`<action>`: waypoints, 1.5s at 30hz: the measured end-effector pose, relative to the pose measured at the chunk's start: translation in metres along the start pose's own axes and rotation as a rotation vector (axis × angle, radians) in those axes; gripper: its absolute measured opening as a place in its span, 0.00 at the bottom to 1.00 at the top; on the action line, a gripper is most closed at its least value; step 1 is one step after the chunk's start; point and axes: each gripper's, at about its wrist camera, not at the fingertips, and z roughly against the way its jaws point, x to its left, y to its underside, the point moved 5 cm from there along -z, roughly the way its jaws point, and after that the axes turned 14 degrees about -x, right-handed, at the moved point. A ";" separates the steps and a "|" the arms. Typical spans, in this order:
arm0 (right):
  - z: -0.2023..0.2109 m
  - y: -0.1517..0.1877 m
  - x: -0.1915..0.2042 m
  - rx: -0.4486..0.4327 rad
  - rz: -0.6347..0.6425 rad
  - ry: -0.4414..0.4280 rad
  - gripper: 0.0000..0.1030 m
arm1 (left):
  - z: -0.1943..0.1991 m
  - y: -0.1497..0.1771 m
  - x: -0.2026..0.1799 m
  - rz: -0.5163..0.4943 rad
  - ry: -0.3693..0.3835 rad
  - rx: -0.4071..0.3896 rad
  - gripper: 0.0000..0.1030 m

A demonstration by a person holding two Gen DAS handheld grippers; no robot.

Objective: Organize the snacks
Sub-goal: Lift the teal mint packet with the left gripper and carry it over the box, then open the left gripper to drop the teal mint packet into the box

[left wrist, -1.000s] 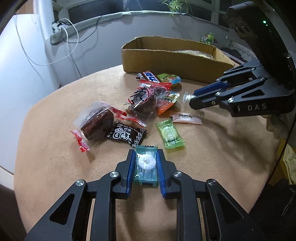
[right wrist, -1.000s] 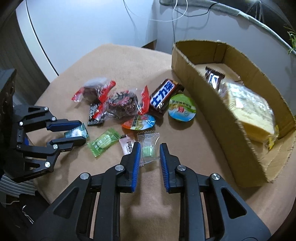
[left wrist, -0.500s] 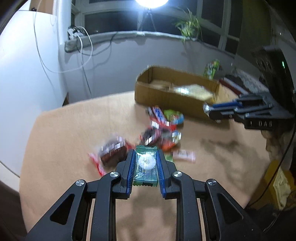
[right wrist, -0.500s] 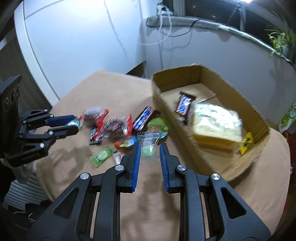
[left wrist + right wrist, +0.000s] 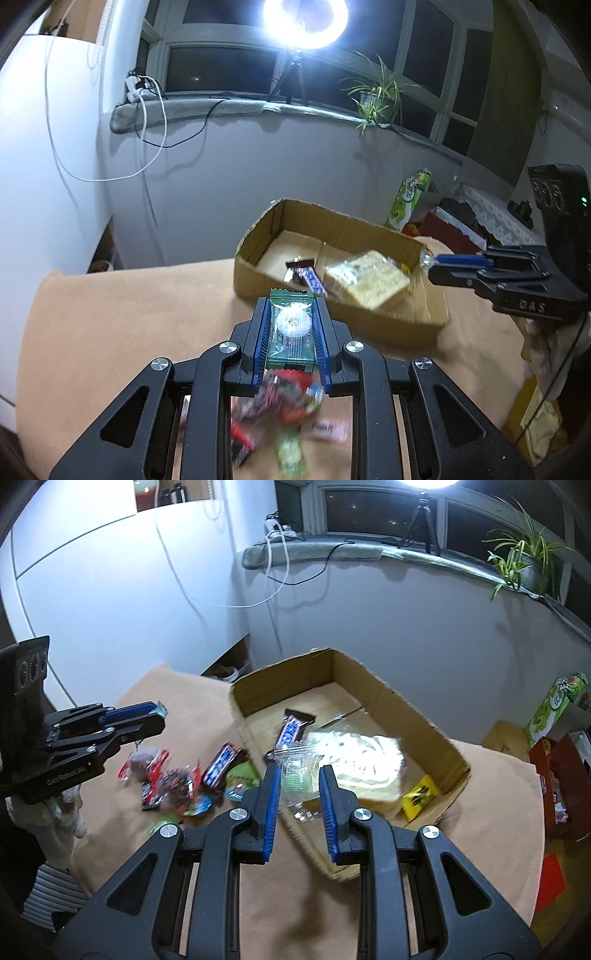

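Note:
My left gripper (image 5: 290, 314) is shut on a green-wrapped mint candy (image 5: 291, 325), raised above the table short of the cardboard box (image 5: 354, 225). My right gripper (image 5: 297, 775) is shut on a clear packet with a green candy (image 5: 293, 773), held over the near wall of the cardboard box (image 5: 406, 705). Inside the box lie a wrapped bread slice (image 5: 354, 764), a chocolate bar (image 5: 291, 731) and a yellow packet (image 5: 419, 797). Several loose snacks (image 5: 184, 779) stay on the tan table left of the box. In the right wrist view the left gripper (image 5: 157, 718) hangs above them.
The round table (image 5: 129, 325) is covered by a tan cloth and stands against a white wall. A windowsill with cables, a ring light and a plant runs behind. A green bag (image 5: 554, 705) and red boxes sit off the table at the right.
Both grippers have lifted off the table with their candies and moved toward the box. The snack pile now lies below and behind the left gripper.

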 end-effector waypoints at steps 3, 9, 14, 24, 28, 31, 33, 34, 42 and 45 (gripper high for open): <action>-0.004 -0.004 -0.011 0.001 -0.012 0.006 0.22 | -0.014 -0.010 -0.002 0.005 0.001 -0.003 0.20; -0.018 -0.010 -0.034 0.012 -0.032 0.040 0.22 | -0.041 -0.023 -0.007 0.003 0.000 0.007 0.20; -0.029 -0.007 -0.055 0.032 -0.052 0.077 0.22 | -0.061 -0.022 -0.009 0.004 -0.008 0.034 0.20; -0.044 0.003 -0.076 0.070 -0.073 0.099 0.22 | -0.088 -0.013 -0.012 0.001 -0.030 0.082 0.20; -0.047 0.004 -0.077 0.076 -0.077 0.100 0.22 | -0.093 -0.010 -0.014 -0.008 -0.032 0.096 0.20; -0.048 0.004 -0.077 0.077 -0.070 0.108 0.22 | -0.095 -0.010 -0.015 -0.008 -0.031 0.098 0.21; -0.048 0.003 -0.076 0.075 -0.067 0.113 0.35 | -0.095 -0.011 -0.016 -0.012 -0.034 0.098 0.22; -0.047 0.003 -0.076 0.069 -0.066 0.113 0.51 | -0.096 -0.011 -0.017 -0.016 -0.038 0.102 0.29; -0.039 0.000 -0.070 0.043 -0.053 0.111 0.63 | -0.090 -0.015 -0.018 -0.027 -0.053 0.082 0.56; -0.036 0.000 -0.066 0.038 -0.051 0.109 0.63 | -0.083 -0.018 -0.018 -0.027 -0.051 0.070 0.56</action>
